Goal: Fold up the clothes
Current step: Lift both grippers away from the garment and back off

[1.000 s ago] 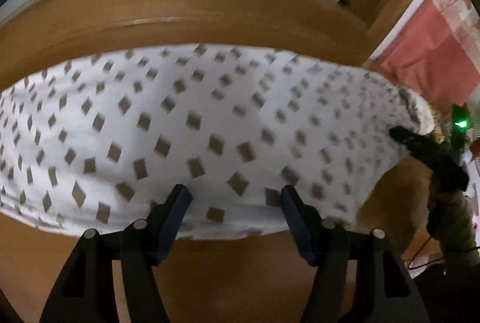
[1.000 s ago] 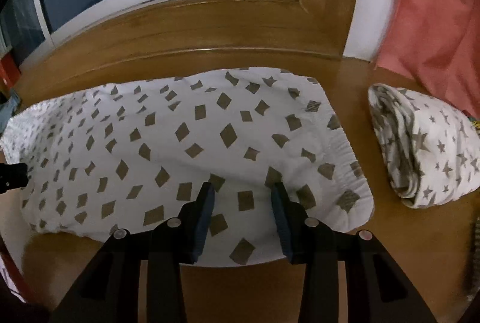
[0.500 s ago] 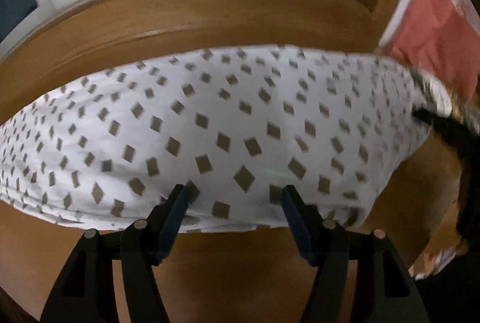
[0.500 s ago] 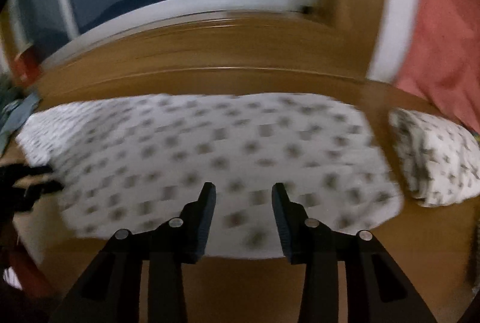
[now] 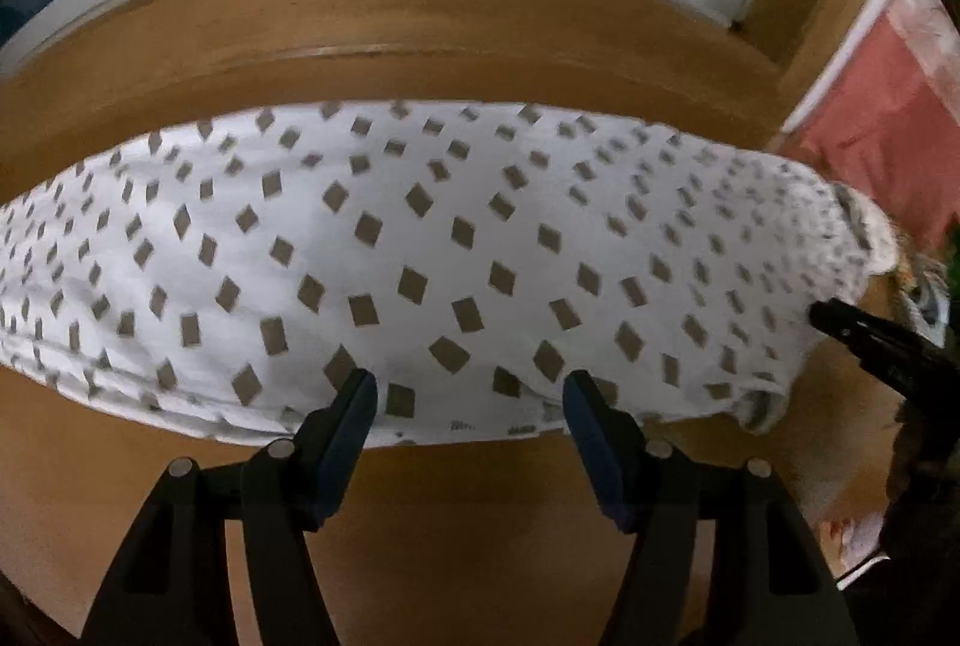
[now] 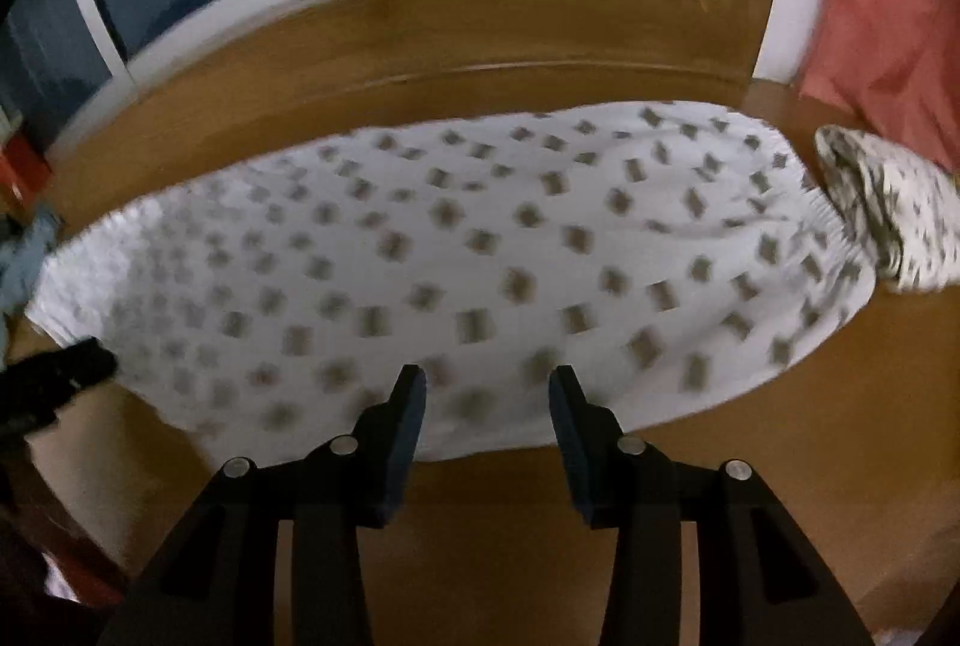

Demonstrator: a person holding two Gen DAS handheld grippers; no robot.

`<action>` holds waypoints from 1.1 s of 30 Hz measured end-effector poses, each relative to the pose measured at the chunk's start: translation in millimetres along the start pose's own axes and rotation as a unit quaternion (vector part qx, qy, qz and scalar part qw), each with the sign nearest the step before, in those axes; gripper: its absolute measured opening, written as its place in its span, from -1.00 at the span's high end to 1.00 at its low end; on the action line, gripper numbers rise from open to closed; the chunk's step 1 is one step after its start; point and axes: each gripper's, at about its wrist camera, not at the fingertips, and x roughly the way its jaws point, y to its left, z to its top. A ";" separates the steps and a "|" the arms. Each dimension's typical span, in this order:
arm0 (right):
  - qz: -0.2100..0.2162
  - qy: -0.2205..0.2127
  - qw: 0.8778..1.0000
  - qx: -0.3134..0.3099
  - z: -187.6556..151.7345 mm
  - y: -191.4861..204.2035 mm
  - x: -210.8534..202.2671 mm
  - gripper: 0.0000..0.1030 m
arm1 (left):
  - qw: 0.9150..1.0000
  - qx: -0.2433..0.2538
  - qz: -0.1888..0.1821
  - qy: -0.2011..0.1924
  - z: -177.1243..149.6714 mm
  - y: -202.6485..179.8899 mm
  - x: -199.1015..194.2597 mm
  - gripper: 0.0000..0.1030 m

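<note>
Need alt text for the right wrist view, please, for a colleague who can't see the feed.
A white garment with brown diamond print lies spread flat on a wooden table, its near edge under the empty, opening right gripper. A folded star-print cloth sits at its right end; the left gripper shows at far left.
</note>
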 end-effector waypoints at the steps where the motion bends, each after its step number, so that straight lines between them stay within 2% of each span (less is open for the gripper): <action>1: 0.003 0.000 1.000 0.001 -1.7 11.8 -4.2 0.04 | 1.000 0.005 -0.007 -0.004 -0.1 3.2 -8.0 -0.20; 6: 0.008 -0.009 0.999 -0.033 -15.0 77.5 -13.9 -0.06 | 0.999 0.023 -0.029 -0.014 1.5 18.6 -39.2 -0.20; 12: 0.034 -0.006 0.996 -0.078 -26.7 138.0 -20.9 -0.07 | 1.000 -0.007 -0.013 -0.007 -6.8 55.0 -55.6 -0.20; 18: 0.072 0.005 0.992 -0.102 -33.8 170.4 -22.0 -0.10 | 0.997 -0.068 0.019 -0.013 -31.0 97.5 -78.2 -0.21; 23: 0.090 0.014 0.990 -0.109 -45.0 196.6 -20.6 -0.10 | 0.995 -0.094 0.037 -0.014 -53.9 122.5 -94.0 -0.21; 28: 0.083 0.011 0.989 -0.123 -51.4 229.1 -21.2 -0.10 | 0.994 -0.101 0.043 -0.023 -64.7 145.9 -107.5 -0.21; 33: 0.082 0.006 0.992 -0.100 -56.4 267.0 -21.0 -0.10 | 0.995 -0.084 0.037 -0.026 -68.5 178.5 -119.7 -0.21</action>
